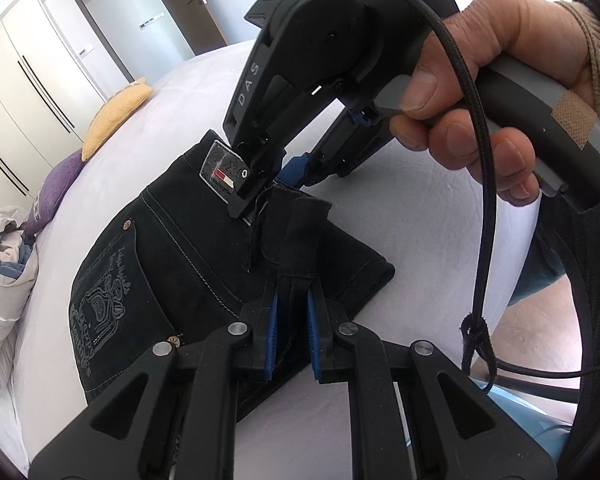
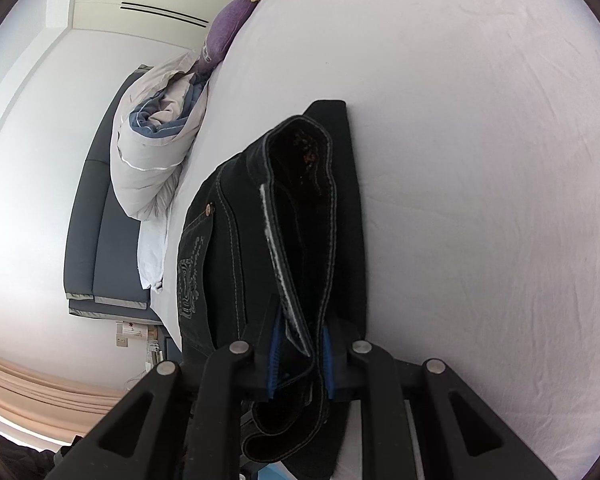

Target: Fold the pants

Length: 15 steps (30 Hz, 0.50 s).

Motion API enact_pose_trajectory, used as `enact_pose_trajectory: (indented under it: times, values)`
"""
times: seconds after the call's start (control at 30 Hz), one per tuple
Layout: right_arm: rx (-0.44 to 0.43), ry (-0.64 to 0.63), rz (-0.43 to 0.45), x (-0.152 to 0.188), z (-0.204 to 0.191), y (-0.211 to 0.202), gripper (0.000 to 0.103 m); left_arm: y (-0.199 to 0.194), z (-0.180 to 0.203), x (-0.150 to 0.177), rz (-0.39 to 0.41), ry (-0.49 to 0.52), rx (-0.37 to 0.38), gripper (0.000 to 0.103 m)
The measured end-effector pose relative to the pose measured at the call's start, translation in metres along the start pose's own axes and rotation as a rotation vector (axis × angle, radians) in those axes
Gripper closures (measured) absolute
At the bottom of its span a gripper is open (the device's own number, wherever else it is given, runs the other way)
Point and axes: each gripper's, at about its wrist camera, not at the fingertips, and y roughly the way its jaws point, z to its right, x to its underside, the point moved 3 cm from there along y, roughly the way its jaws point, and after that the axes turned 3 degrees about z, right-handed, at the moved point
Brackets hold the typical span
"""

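Left wrist view: the black pants (image 1: 204,264) lie mostly folded on the white bed sheet (image 1: 420,220), filling the centre and lower left of the frame. The left gripper (image 1: 291,340), bottom centre, has its blue pads pinching a dark band of the fabric. The right gripper (image 1: 276,188), just above centre, is clamped on the waistband right by the leather patch (image 1: 222,170). "DAS" is printed on its housing; the patch and the pocket embroidery at lower left have lettering I can't make out.

Right wrist view: the pants (image 2: 236,248) run up the centre from the bottom, and the right gripper (image 2: 300,364) at the bottom is squeezing the waistband edge.

My worry: both grips are thin pinches, so pulling unevenly could slip a layer and undo the neat stack.
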Motion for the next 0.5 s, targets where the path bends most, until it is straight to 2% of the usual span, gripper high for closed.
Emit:
enact_pose_trajectory:
  times: [0.07, 0.17, 0.23, 0.27, 0.37, 0.4, 0.5]
  values:
    - [-0.012, 0.010, 0.001, 0.000, 0.002, -0.001, 0.083, -0.001, -0.009, 0.003, -0.008, -0.035, 0.024, 0.090]
    - [-0.009, 0.015, 0.006, 0.002, -0.001, -0.006, 0.073, -0.011, -0.026, 0.011, -0.027, -0.102, 0.084, 0.090]
    - [0.002, 0.012, 0.005, 0.006, -0.004, -0.013, 0.059, -0.026, -0.040, 0.019, -0.032, -0.160, 0.147, 0.090]
    - [0.009, 0.003, 0.011, 0.008, -0.007, -0.018, 0.056, -0.032, -0.048, 0.022, -0.031, -0.182, 0.159, 0.090]
    - [0.093, -0.052, 0.038, 0.010, -0.019, -0.037, 0.052, -0.047, -0.087, 0.036, -0.032, -0.303, 0.209, 0.090]
    - [0.083, -0.068, 0.057, 0.010, -0.027, -0.044, 0.052, -0.052, -0.102, 0.042, -0.027, -0.355, 0.217, 0.090]
    - [-0.051, -0.117, 0.101, 0.006, -0.059, -0.056, 0.052, -0.052, -0.153, 0.057, -0.004, -0.524, 0.269, 0.090]
